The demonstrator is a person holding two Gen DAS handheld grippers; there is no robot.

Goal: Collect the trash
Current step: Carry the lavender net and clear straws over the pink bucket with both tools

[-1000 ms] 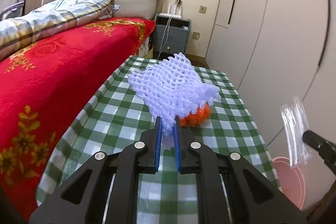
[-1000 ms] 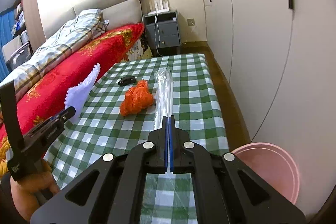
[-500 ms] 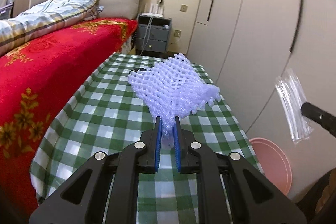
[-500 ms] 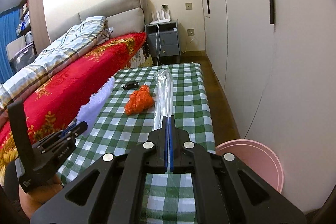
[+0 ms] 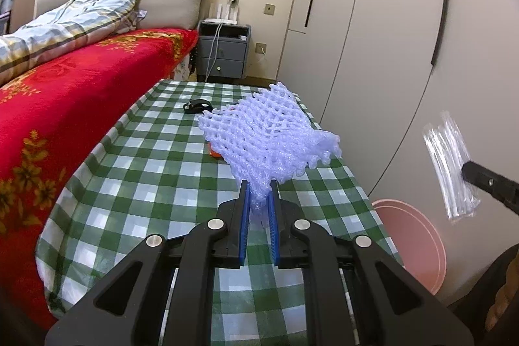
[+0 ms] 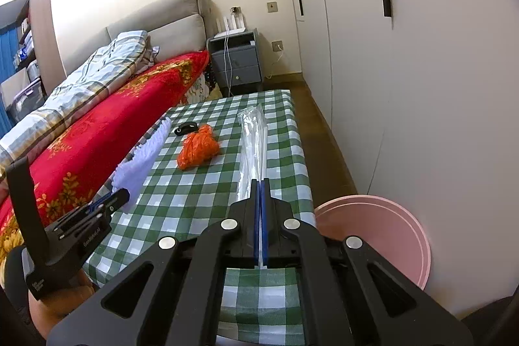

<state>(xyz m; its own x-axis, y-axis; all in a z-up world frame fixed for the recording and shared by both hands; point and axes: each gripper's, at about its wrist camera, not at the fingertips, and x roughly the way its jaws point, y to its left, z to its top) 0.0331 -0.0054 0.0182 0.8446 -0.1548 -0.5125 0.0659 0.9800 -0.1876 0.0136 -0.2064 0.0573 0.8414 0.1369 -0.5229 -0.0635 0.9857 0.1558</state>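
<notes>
Green-and-white checked cloth covers a low table (image 5: 155, 171) set between a bed with a red flowered blanket (image 5: 65, 93) and a wall of pale wardrobe doors (image 6: 405, 70). Above the table's near end, a white foam fruit net (image 5: 266, 132) is clamped by its lower corner between the blue pads of the left gripper (image 5: 258, 193), and the rest of the net fans upward. Behind the net, only a small orange sliver (image 5: 214, 153) is exposed in the left wrist view; in the right wrist view it is seen whole as a crumpled orange plastic bag (image 6: 198, 149) lying on the cloth. A small black object (image 6: 185, 128) lies just beyond the bag, but its nature cannot be made out. A long clear plastic wrapper (image 6: 254, 145) is pinched in the tightly closed right gripper (image 6: 261, 184), and its lower end is hidden between the pads. A pink bin (image 6: 389, 235) stands on the floor beside the table's near right corner, its near side being covered by the gripper body in both views. At the far wall a grey nightstand (image 5: 223, 54) is seen. Only the tip of the right gripper is caught at the left wrist view's edge.
</notes>
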